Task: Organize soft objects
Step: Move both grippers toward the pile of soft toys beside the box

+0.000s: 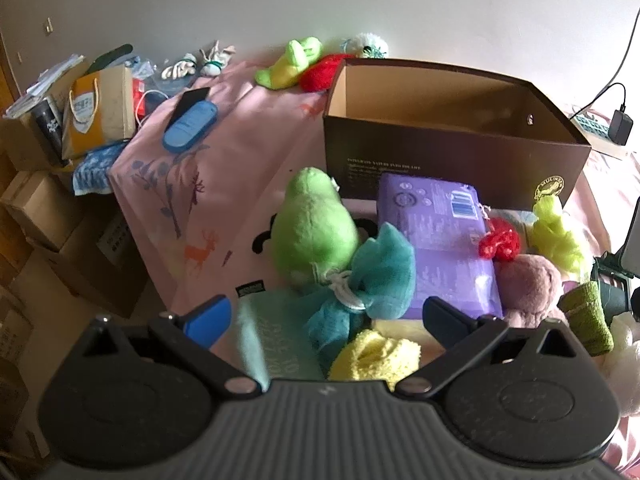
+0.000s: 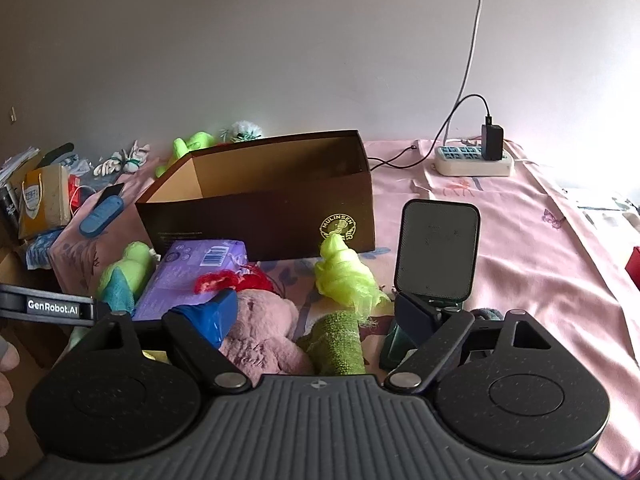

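Note:
An open, empty brown cardboard box [image 1: 456,152] [image 2: 264,220] stands on the pink-covered bed. In front of it lie a green plush [image 1: 316,224] [image 2: 128,264], a teal mesh sponge [image 1: 376,276], a yellow fuzzy cloth [image 1: 376,356], a purple pack [image 1: 440,232] [image 2: 192,272], a red knit piece [image 1: 500,244] [image 2: 232,280], a pink plush [image 1: 528,288] [image 2: 260,340], a lime mesh sponge [image 1: 556,236] [image 2: 344,276] and a green sock [image 1: 588,316] [image 2: 336,340]. My left gripper [image 1: 326,316] is open above the teal sponge and yellow cloth. My right gripper [image 2: 316,320] is open over the pink plush and green sock.
More soft toys, lime [image 1: 292,62] and red [image 1: 320,74], lie behind the box. A blue case [image 1: 190,124] rests on the bed's left side. Boxes and a paper bag [image 1: 100,112] clutter the left. A phone on a stand [image 2: 436,256] and a power strip [image 2: 472,162] sit right.

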`<action>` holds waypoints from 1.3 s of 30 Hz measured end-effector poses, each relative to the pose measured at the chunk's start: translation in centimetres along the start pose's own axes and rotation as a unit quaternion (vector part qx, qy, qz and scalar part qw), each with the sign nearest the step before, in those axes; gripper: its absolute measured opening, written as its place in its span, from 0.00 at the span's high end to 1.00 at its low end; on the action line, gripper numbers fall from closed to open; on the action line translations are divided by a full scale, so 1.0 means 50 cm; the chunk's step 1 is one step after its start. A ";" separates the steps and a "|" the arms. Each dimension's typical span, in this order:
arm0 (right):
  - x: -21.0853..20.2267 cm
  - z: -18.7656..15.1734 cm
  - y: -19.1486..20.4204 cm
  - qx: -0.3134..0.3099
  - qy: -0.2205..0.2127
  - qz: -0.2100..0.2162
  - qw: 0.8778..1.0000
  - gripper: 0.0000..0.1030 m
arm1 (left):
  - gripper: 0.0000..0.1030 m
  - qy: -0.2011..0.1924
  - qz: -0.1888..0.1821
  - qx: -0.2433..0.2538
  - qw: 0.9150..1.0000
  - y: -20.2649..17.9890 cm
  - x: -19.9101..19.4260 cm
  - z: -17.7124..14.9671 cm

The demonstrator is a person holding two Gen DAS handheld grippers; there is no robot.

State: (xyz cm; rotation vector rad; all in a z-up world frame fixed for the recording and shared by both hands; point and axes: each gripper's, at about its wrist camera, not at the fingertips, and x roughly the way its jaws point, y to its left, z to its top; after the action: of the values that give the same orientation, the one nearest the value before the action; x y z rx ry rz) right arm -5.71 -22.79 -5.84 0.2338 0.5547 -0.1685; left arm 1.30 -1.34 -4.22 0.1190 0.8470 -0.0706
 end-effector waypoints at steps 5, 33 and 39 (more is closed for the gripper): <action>0.011 -0.005 -0.008 0.007 0.008 -0.002 1.000 0.32 | 0.01 0.003 0.004 0.005 1.000 -0.009 0.008 0.000; 0.021 -0.007 -0.055 0.021 -0.005 0.016 1.000 0.40 | 0.01 -0.069 -0.068 0.079 0.992 0.072 -0.004 -0.063; 0.018 -0.007 -0.064 0.020 -0.008 0.007 1.000 0.42 | 0.01 -0.100 -0.084 0.113 0.985 0.027 0.023 -0.057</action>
State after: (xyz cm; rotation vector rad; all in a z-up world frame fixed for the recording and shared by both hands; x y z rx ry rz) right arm -5.86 -25.84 -7.18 0.2746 0.5336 -0.1673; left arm 0.11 0.34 -6.85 0.2487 0.6453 -0.3321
